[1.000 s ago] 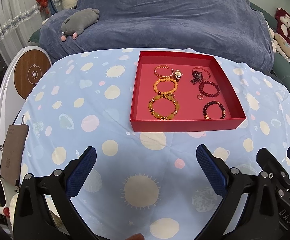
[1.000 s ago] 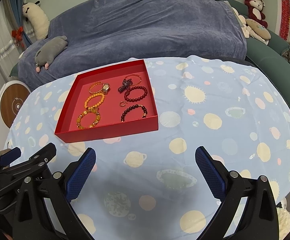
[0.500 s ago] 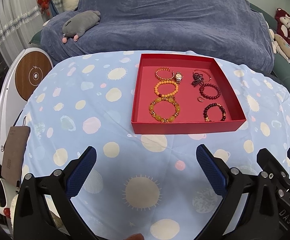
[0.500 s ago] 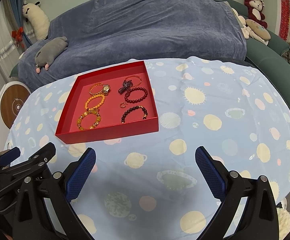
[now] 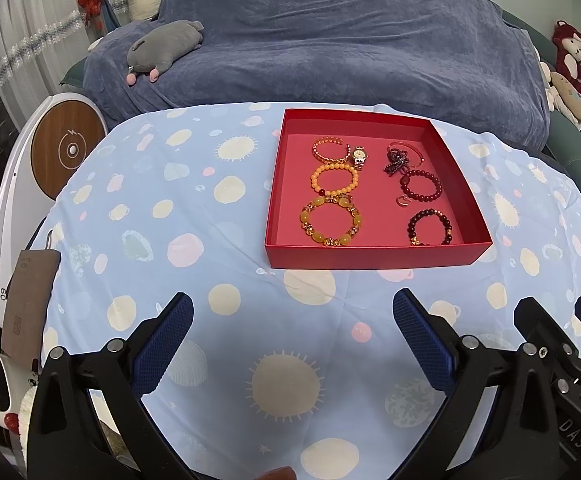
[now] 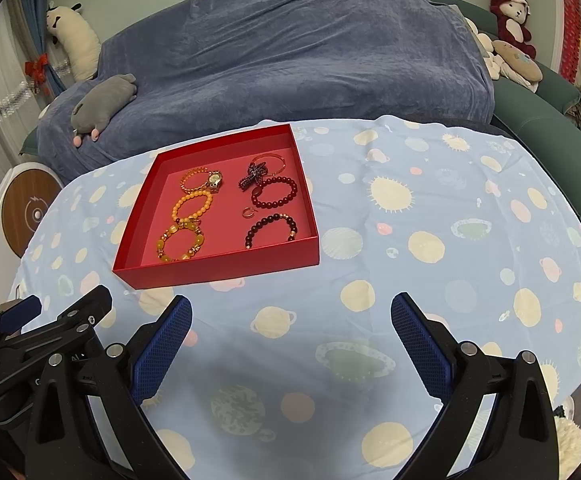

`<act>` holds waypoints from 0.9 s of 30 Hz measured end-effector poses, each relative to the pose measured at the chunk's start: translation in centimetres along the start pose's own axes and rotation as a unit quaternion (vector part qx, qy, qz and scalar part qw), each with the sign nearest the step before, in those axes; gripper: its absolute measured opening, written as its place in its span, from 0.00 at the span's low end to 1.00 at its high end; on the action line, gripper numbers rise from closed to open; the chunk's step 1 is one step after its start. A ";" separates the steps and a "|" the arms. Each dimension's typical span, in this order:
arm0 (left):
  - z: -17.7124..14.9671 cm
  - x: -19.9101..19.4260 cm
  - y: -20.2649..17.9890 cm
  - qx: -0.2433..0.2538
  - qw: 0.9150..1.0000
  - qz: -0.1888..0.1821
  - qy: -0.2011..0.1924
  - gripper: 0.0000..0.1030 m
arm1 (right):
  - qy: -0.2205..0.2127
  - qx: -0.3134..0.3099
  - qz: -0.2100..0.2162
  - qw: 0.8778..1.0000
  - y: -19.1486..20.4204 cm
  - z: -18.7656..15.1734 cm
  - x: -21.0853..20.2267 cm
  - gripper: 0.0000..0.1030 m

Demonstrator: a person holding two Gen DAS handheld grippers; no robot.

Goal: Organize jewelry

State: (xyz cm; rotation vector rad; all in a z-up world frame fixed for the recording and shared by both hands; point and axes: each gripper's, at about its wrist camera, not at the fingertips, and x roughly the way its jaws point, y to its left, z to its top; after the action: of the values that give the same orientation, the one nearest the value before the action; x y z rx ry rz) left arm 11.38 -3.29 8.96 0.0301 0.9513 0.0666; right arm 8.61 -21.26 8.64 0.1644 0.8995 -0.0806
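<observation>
A shallow red tray [image 5: 374,258] [image 6: 218,270] sits on the table with jewelry inside. On its left side lie a gold bangle [image 5: 329,149], a small watch [image 5: 359,156], an orange bead bracelet [image 5: 333,180] and a chunky amber bracelet [image 5: 330,222] [image 6: 179,240]. The right side holds a dark beaded knot [image 5: 396,160], two dark red bead bracelets [image 5: 421,186] [image 5: 429,227] and a small ring [image 5: 402,200] [image 6: 248,212]. My left gripper [image 5: 292,340] and right gripper [image 6: 290,340] hover open and empty near the table's front edge, short of the tray.
A light blue cloth with sun and planet prints [image 6: 410,240] covers the table. Behind it stands a sofa under a dark blue cover [image 5: 330,40] with a grey plush toy [image 5: 162,46]. A round wooden-topped white device [image 5: 68,150] sits at the left.
Both views have drawn back slightly and risen, so the tray looks a bit farther. Both grippers stay open; nothing in the tray has moved.
</observation>
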 end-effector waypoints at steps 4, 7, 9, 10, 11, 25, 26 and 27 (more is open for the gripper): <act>-0.1 0.0 0.1 -0.003 1.000 -0.001 0.001 0.93 | 0.000 0.001 0.000 1.000 0.0 0.0 0.0 0.93; -0.2 -0.1 0.2 -0.006 1.000 -0.004 0.002 0.93 | -0.001 0.000 0.000 1.000 0.0 0.0 0.0 0.93; -0.3 0.0 0.2 -0.008 1.000 -0.004 0.000 0.93 | 0.000 0.001 0.001 1.000 0.1 0.1 0.0 0.93; -0.3 -0.1 0.2 -0.009 1.000 -0.004 0.000 0.93 | 0.000 0.001 0.001 1.000 0.1 0.0 -0.1 0.93; -0.3 -0.1 0.2 -0.009 1.000 -0.005 0.000 0.93 | -0.001 0.000 0.001 1.000 0.1 0.0 -0.1 0.93; -0.3 0.0 0.1 -0.010 1.000 -0.006 0.000 0.93 | -0.001 -0.001 0.000 1.000 0.2 0.0 -0.1 0.93; -0.3 0.0 0.1 -0.010 1.000 -0.005 0.000 0.93 | -0.001 -0.001 0.000 1.000 0.2 0.0 -0.1 0.93; -0.3 -0.1 0.0 -0.010 1.000 -0.004 0.000 0.93 | 0.000 -0.001 0.000 1.000 0.3 0.1 -0.1 0.93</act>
State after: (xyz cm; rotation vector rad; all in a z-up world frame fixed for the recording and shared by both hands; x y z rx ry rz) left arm 11.08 -3.26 8.81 0.0080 0.9515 0.0682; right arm 8.63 -20.98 8.82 0.1624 0.8992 -0.0804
